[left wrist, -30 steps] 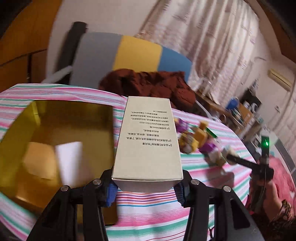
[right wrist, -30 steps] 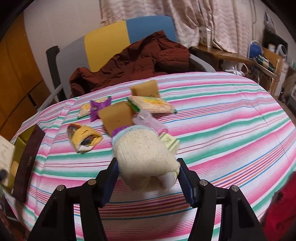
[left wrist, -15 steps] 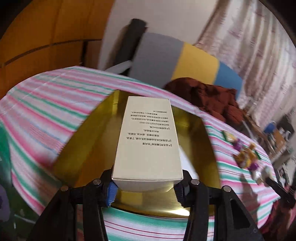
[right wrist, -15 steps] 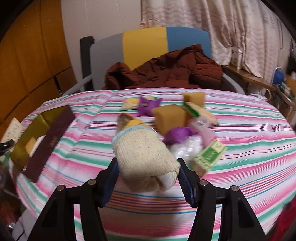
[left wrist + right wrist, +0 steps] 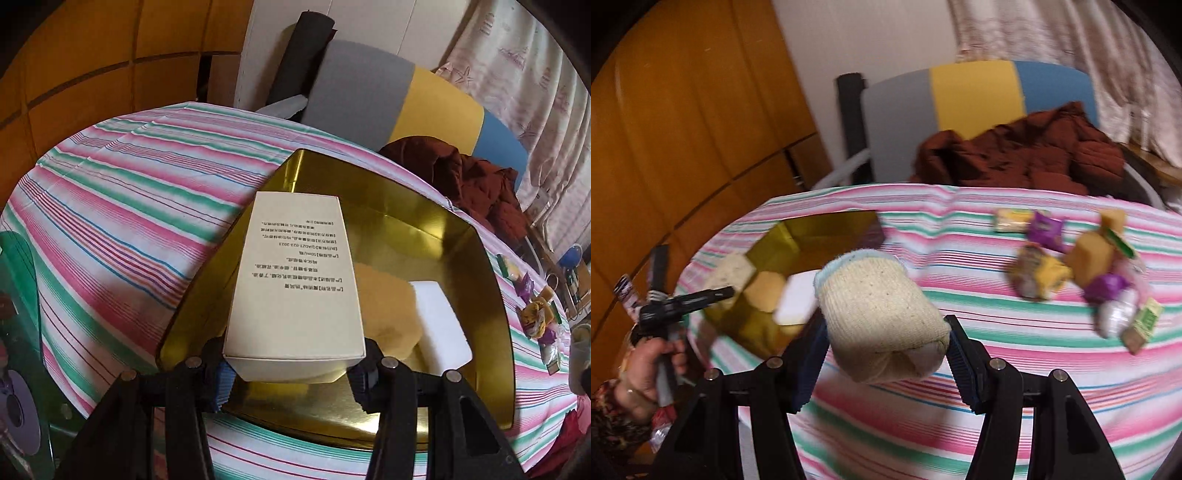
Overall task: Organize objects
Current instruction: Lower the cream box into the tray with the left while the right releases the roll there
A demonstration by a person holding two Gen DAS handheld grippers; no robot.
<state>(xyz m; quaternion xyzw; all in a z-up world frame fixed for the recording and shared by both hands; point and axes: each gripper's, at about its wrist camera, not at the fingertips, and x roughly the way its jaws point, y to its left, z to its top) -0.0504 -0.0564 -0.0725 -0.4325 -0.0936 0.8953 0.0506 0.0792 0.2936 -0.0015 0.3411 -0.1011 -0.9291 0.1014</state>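
My left gripper [image 5: 293,373] is shut on a cream carton box [image 5: 295,280] with printed text, held above the near left part of a shiny gold tin tray [image 5: 491,306]. In the tray lie a yellow sponge [image 5: 388,314] and a white block [image 5: 439,325]. My right gripper [image 5: 886,358] is shut on a rolled cream sock [image 5: 879,314] with a pale blue cuff, held above the striped tablecloth, right of the gold tray [image 5: 768,332]. The left gripper and the hand holding it show in the right wrist view [image 5: 687,302].
A heap of small snack packets and sponges [image 5: 1082,273] lies on the cloth to the right; it also shows far right in the left wrist view [image 5: 535,314]. A chair with a brown jacket [image 5: 1019,151] stands behind the table. A green box [image 5: 18,332] is at left.
My left gripper has carried the carton further over the gold tray. My right gripper has swung left with the sock, so the tray and the left hand now come into its view.
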